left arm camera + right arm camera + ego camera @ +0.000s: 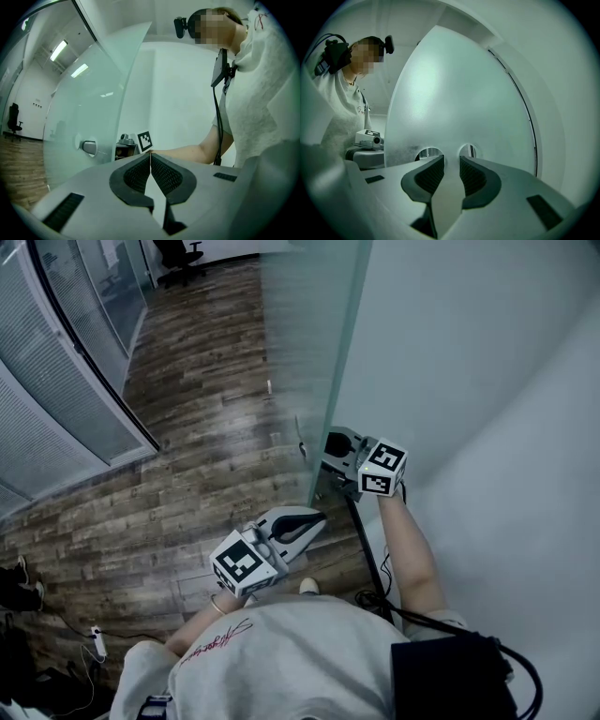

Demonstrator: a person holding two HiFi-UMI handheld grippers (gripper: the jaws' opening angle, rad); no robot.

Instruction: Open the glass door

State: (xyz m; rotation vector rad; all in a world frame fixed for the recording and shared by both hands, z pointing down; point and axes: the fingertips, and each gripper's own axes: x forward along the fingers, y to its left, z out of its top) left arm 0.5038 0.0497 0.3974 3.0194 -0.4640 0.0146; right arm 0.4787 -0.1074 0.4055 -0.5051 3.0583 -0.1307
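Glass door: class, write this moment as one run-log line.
right gripper: jaws apart, at glass door by handle, grip unclear | left gripper: shut, empty, off door

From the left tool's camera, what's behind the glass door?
The marker cube of the right tool and a forearm show past its edge; frosted glass covers the tool's tips.

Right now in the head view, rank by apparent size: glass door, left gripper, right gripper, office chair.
1. glass door: by far the largest.
2. left gripper and right gripper: they look about alike, so not ranked.
3. office chair: smallest, but it is far off and cut by the frame's top edge.
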